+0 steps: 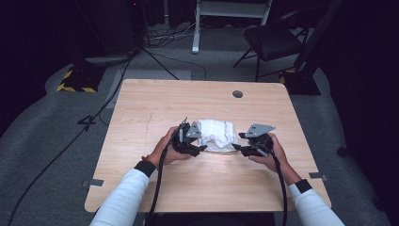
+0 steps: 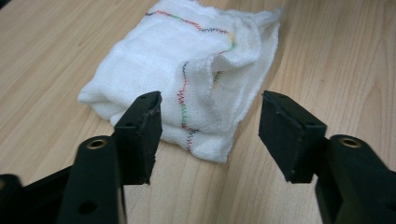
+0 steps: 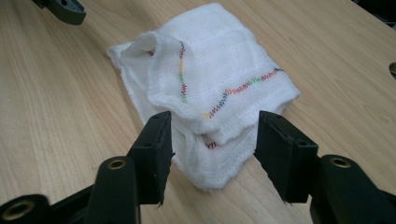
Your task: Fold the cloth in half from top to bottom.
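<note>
While both claws sit open at either end of the folded white cloth point(image 1: 217, 135), you are at the approach step, nothing gripped yet. Your left claw point(image 2: 210, 126) frames the near corner with its coloured zigzag stitching; your right claw point(image 3: 212, 140) frames the opposite corner. Next, I judge, you must ease each forward and close on an edge layer. The cloth lies mid-tabletop point(image 1: 155, 101), pale wood with a round grommet point(image 1: 237, 94); beyond it are grey carpet, cables and a dark chair point(image 1: 275, 40).
</note>
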Motion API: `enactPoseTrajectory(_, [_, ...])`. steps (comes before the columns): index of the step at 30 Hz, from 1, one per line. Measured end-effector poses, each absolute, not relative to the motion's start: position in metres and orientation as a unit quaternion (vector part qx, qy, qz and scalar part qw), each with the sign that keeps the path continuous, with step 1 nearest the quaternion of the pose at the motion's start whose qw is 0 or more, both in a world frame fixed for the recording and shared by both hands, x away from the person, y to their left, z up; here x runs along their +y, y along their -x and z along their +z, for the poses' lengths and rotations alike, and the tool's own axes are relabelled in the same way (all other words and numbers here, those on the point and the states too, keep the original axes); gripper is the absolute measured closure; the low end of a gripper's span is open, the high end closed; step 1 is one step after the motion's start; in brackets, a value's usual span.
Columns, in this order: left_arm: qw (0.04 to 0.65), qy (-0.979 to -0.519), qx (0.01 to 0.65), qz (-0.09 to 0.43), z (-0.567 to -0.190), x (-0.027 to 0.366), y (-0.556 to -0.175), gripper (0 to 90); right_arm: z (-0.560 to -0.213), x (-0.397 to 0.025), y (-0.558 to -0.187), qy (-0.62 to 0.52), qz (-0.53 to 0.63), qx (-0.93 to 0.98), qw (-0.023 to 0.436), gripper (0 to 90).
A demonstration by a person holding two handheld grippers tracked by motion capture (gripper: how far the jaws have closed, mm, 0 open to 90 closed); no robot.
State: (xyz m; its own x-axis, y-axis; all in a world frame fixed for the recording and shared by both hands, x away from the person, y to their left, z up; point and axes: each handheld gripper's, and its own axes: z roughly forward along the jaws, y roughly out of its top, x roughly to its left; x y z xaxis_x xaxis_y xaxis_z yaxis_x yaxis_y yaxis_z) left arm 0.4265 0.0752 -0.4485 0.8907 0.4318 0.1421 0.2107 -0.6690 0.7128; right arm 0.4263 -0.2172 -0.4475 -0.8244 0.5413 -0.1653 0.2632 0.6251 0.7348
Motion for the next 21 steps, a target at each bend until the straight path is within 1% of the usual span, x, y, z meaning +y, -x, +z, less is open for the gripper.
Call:
enactPoseTrajectory(2, [0.363,-0.901,0.181,0.152,-0.448,0.076,-0.425,33.7,-0.445,-0.220,-0.424,-0.232,0.367,0.881,0.190,39.4])
enactPoseTrajectory(4, [0.356,-0.902,0.187,0.154,-0.448,0.077,-0.423,28.7,-0.444,-0.224,-0.422,-0.235,0.363,0.880,0.194,37.8])
enactPoseTrajectory(8, [0.350,-0.902,0.194,0.161,-0.448,0.080,-0.419,23.1,-0.441,-0.231,-0.418,-0.238,0.364,0.879,0.196,35.0])
enactPoseTrajectory(11, [0.346,-0.901,0.201,0.170,-0.447,0.083,-0.415,22.1,-0.439,-0.235,-0.414,-0.239,0.358,0.880,0.200,32.7])
enactPoseTrajectory(14, [0.345,-0.900,0.205,0.168,-0.446,0.087,-0.413,22.0,-0.439,-0.239,-0.412,-0.242,0.354,0.881,0.198,31.3])
enactPoseTrajectory(17, [0.340,-0.901,0.203,0.175,-0.447,0.089,-0.409,19.8,-0.437,-0.244,-0.409,-0.247,0.353,0.880,0.198,30.9])
enactPoseTrajectory(21, [0.334,-0.903,0.197,0.187,-0.447,0.091,-0.403,19.4,-0.436,-0.251,-0.405,-0.247,0.348,0.880,0.208,30.9])
